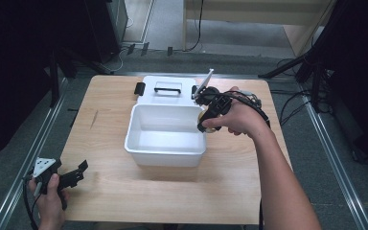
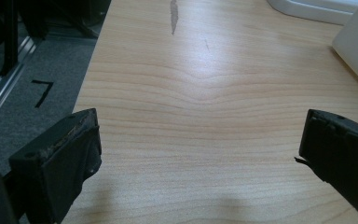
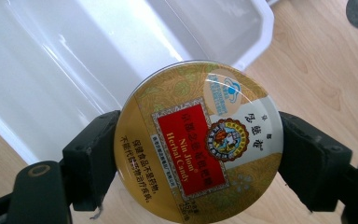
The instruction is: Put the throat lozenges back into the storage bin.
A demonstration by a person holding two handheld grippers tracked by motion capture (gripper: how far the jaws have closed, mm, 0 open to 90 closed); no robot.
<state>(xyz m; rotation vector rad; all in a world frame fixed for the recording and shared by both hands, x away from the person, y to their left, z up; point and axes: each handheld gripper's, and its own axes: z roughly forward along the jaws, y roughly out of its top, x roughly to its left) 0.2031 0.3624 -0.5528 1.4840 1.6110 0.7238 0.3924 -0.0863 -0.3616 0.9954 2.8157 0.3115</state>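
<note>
Candy tin (image 3: pixel 199 142) clamped in right gripper (image 3: pixel 199 158), seemingly above white bin (image 3: pixel 98 60)

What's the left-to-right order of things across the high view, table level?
Left gripper, open, at the table's near left corner → black clip beside the white lid → white tub → right gripper, shut on the herbal candy tin at the tub's right rim.

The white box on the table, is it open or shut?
Open: the white box shows a bare inside, lid lying behind it.
</note>
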